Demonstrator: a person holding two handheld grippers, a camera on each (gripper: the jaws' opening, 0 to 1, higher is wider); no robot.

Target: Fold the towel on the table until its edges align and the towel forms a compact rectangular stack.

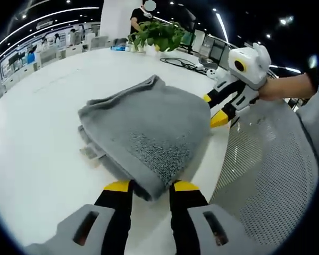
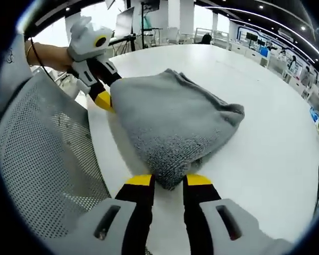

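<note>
The grey towel lay bunched near the white table's edge, stretched between both claws; the left gripper pinched one corner, the right gripper the neighbouring corner, the folded bulk lying ahead of both.

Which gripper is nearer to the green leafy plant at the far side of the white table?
Right. The right gripper holds the grey towel on the side toward the green leafy plant; the left gripper holds the corner farther from it.
</note>
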